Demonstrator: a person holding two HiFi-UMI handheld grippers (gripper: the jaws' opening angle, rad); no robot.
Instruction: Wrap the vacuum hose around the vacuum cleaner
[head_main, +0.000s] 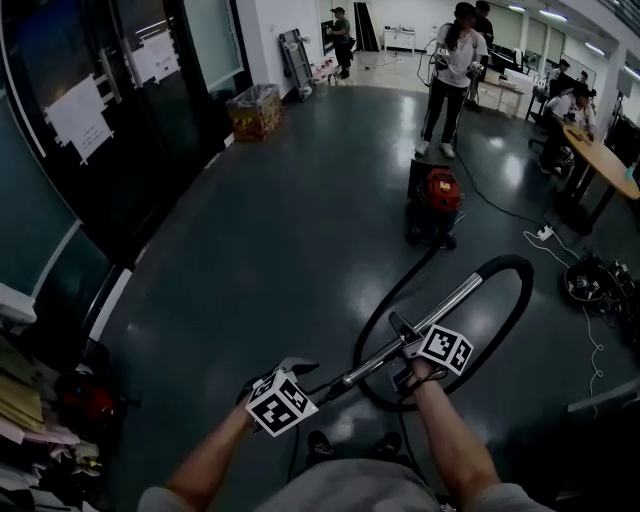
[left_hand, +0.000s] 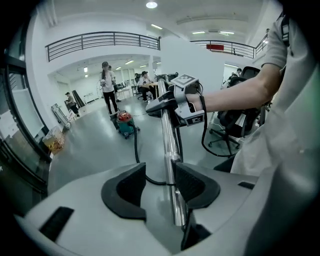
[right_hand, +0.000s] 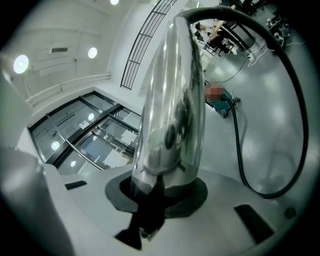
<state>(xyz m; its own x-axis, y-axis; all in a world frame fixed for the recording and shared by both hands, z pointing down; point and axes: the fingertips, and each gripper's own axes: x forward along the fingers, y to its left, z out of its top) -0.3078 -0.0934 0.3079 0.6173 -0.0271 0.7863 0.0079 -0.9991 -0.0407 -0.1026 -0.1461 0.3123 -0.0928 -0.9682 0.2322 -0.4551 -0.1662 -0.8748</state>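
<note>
- Head view: the vacuum cleaner (head_main: 434, 205) stands on the floor (head_main: 280, 260), well apart from the person holding the grippers, with another person (head_main: 445, 80) standing just beyond it.
- The hose (head_main: 510, 300) runs from the vacuum cleaner along the floor towards the grippers, swings through one wide loose loop and joins the metal tube (head_main: 430, 320) at the end far from the vacuum cleaner.
- The right gripper (right_hand: 160, 192) is clamped on the metal tube (right_hand: 172, 100), which rises straight out from between its jaws. From here the vacuum cleaner (right_hand: 222, 97) looks small and far off, with the hose (right_hand: 295, 100) arcing back towards it.
- The left gripper (left_hand: 159, 182) has its jaws apart. The metal tube (left_hand: 170, 145) passes between them and lies against one pad, clear of the other, so it guides rather than grips.
- From the left gripper view the vacuum cleaner (left_hand: 124, 122) sits far ahead, and the hose (left_hand: 136, 147) trails from it across the floor.
- Progress, as I judge it: only the tube end is in hand. No turn of hose lies around the vacuum cleaner, so closing the distance and all the winding remain.
</note>
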